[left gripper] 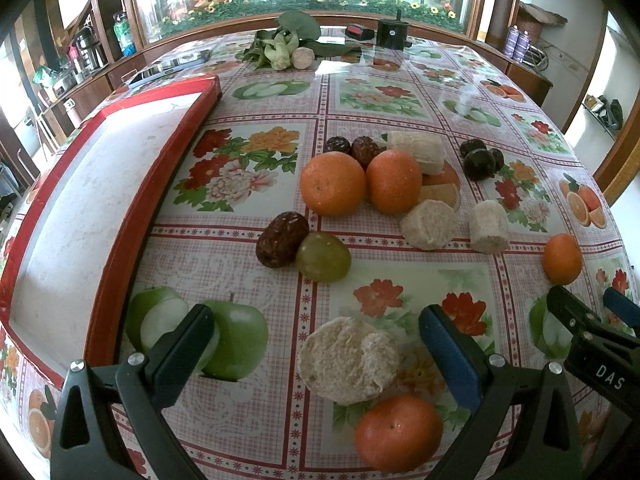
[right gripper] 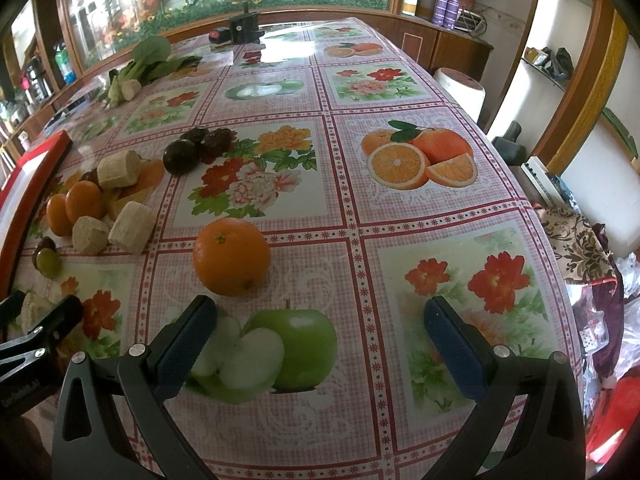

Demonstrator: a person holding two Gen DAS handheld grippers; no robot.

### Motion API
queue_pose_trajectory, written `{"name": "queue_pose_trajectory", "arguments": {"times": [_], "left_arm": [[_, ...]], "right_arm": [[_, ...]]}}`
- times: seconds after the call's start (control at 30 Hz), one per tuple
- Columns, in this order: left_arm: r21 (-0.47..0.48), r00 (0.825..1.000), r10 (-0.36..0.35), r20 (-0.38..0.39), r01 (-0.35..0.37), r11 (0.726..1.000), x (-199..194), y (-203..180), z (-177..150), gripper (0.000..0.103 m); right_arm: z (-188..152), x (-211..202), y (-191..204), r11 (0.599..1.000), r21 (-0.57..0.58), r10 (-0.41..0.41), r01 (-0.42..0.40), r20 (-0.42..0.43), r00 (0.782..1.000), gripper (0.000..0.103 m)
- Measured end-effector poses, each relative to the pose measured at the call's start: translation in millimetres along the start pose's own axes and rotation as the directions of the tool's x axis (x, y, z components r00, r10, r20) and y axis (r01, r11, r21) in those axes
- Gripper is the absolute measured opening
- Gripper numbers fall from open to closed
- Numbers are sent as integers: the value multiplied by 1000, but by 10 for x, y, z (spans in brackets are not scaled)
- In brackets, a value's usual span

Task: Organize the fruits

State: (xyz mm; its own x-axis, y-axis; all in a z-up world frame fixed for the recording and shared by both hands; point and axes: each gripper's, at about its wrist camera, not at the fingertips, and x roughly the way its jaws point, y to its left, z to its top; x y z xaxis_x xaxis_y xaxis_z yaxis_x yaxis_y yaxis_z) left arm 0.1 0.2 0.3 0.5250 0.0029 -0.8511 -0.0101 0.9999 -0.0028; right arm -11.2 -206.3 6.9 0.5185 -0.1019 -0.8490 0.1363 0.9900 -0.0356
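- My left gripper (left gripper: 316, 344) hovers low over the table with its jaws spread wide, holding nothing; a pale, rough, round cut chunk (left gripper: 348, 360) lies on the flowered plastic tablecloth (left gripper: 256, 412) between my two fingers, and I cannot tell whether either pad touches it.
- Just nearer to me than that chunk sits a small orange tangerine (left gripper: 398, 432), touching or almost touching it.
- My right gripper (right gripper: 320, 336) is also spread wide and empty, above a printed green apple on the cloth.
- A round orange fruit (right gripper: 231, 256) stands alone just ahead of my right gripper's left finger, near the table's middle.
- Toward the table's left edge lies a red-rimmed shallow tray with a white floor (left gripper: 96, 184).
- Between the tray and the table's middle the fruits cluster: two big oranges (left gripper: 333, 184) side by side, a wrinkled dark red date (left gripper: 281, 245) touching a green grape-like fruit (left gripper: 323, 257), three more pale cut chunks (left gripper: 429, 224), and dark round fruits (left gripper: 480, 160) behind them.
- At the far edge lie leafy green vegetables (left gripper: 288, 44) and a black box-shaped device (left gripper: 392, 34).
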Motion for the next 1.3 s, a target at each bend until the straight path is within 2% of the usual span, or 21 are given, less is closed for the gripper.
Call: {"name": "queue_pose_trajectory", "arguments": {"times": [1.3], "left_arm": [[0, 1000, 0, 0, 0, 1000, -2, 5, 3, 103]], "right_arm": [[23, 26, 33, 1000, -4, 9, -9, 3, 1000, 103]]}}
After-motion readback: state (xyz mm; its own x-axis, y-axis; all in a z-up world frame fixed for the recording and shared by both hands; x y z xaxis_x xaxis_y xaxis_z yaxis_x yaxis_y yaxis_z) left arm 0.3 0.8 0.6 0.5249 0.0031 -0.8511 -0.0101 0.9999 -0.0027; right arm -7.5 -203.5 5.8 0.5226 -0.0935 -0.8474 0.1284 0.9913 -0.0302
